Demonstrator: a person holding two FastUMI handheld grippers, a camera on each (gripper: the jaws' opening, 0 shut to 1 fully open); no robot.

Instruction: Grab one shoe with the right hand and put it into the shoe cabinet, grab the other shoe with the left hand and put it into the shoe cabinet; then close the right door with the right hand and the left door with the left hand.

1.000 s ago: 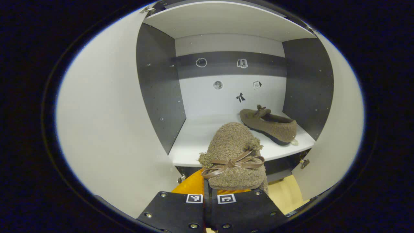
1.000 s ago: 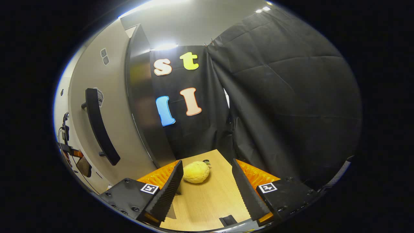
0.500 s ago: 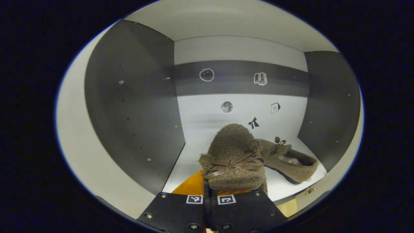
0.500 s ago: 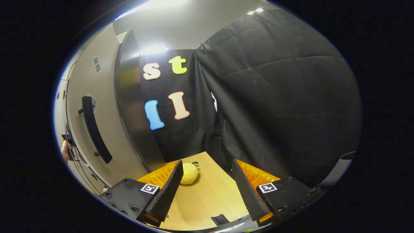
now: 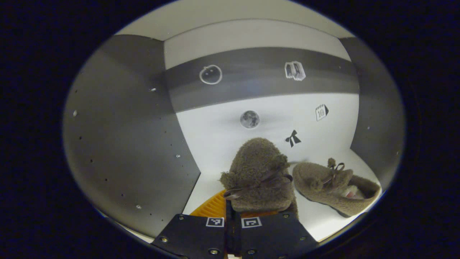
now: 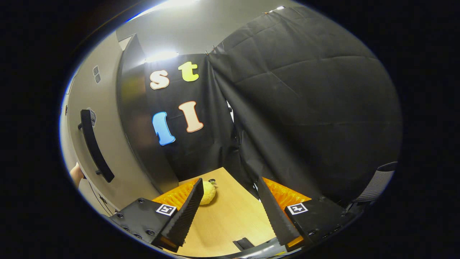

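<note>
Left gripper view
Left gripper (image 5: 233,216): fingers drawn close together at the bottom edge, clamped on the heel end of a fuzzy brown shoe (image 5: 258,176).
Held shoe: toe points away, into the shoe cabinet (image 5: 125,144); a thin brown bow lies across its top. Whether its sole touches the shelf cannot be told.
Other shoe (image 5: 336,187): lies on the white shelf (image 5: 212,180) at the right, just beside the held one, opening turned to the right, small bow on its top.
Cabinet inside: dark side wall at the left, another at the far right; back wall white below with a dark band above.
Stickers (image 5: 249,119): small pictures on the back wall, two on the dark band, three on the white part.

Right gripper view
Right gripper (image 6: 230,208): fingers spread wide apart, nothing between them.
Table (image 6: 230,219): light wood top under the fingers.
Yellow object (image 6: 207,191): soft, round, on the table just behind the left finger, partly hidden by it.
Cabinet door (image 6: 107,151): pale, at the left, with a long dark handle (image 6: 92,145).
Hand (image 6: 76,173): a small part shows at the left edge, beside the door.
</note>
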